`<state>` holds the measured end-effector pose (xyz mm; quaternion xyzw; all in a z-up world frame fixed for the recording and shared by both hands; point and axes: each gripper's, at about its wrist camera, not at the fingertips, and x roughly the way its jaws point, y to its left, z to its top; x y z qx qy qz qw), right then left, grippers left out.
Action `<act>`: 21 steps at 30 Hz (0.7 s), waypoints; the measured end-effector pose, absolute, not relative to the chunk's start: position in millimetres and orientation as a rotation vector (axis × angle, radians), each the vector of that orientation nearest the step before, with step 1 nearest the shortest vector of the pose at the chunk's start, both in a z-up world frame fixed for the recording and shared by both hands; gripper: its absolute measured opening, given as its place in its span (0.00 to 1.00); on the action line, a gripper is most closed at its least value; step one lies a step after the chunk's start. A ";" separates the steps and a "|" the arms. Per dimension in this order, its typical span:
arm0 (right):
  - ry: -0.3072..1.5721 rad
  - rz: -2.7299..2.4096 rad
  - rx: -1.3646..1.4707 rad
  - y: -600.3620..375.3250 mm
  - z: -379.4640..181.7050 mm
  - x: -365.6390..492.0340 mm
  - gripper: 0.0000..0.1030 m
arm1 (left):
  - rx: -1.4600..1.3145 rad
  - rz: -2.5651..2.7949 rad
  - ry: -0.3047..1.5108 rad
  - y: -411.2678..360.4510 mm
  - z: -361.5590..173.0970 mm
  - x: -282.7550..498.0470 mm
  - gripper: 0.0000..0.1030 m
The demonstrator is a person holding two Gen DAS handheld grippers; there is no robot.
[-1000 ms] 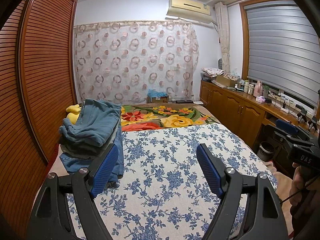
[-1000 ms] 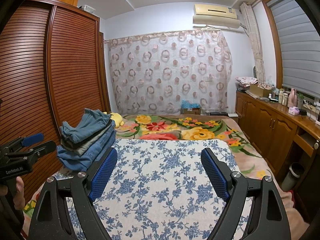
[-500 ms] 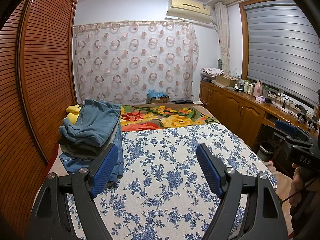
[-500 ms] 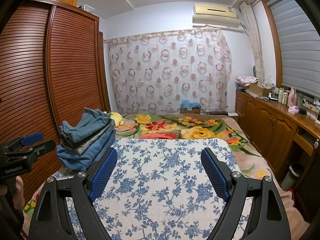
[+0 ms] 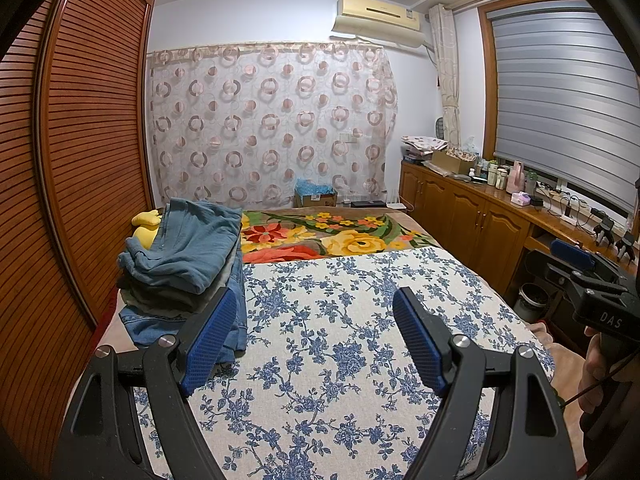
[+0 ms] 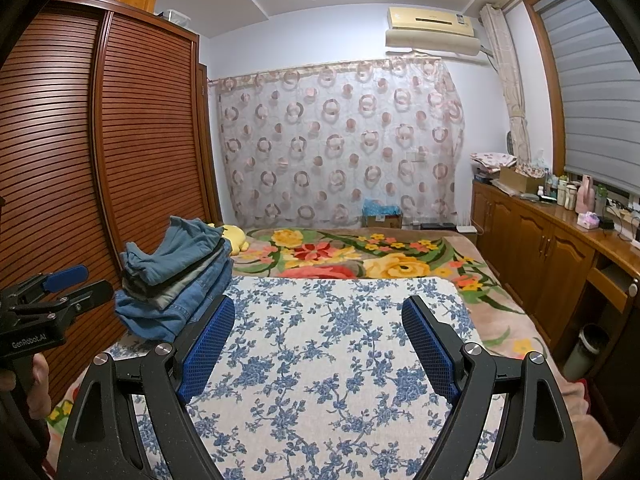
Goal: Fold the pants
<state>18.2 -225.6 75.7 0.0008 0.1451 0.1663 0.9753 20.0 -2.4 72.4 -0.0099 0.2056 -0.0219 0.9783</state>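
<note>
A stack of folded pants [image 5: 180, 256] sits at the far left of the bed, on the edge of the blue-flowered cloth [image 5: 340, 340]. The left gripper [image 5: 308, 340] and right gripper [image 6: 316, 344] both hover spread and empty over the bare cloth. No unfolded pair is in view, so folding looks finished or paused.

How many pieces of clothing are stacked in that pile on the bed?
4 at least: a teal pair on top, a dark layer under it, a grey-green one below, and blue denim at the bottom. More may be hidden between the layers.
</note>
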 end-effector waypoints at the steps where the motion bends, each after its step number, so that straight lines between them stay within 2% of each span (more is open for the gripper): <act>1: 0.293 0.336 0.001 -225.4 75.7 18.3 0.84 | -0.020 -0.044 0.414 -2.5 72.4 20.1 0.79; 21: 0.294 0.339 0.005 -227.2 74.9 17.9 0.84 | -0.021 -0.043 0.414 -2.8 72.4 19.3 0.79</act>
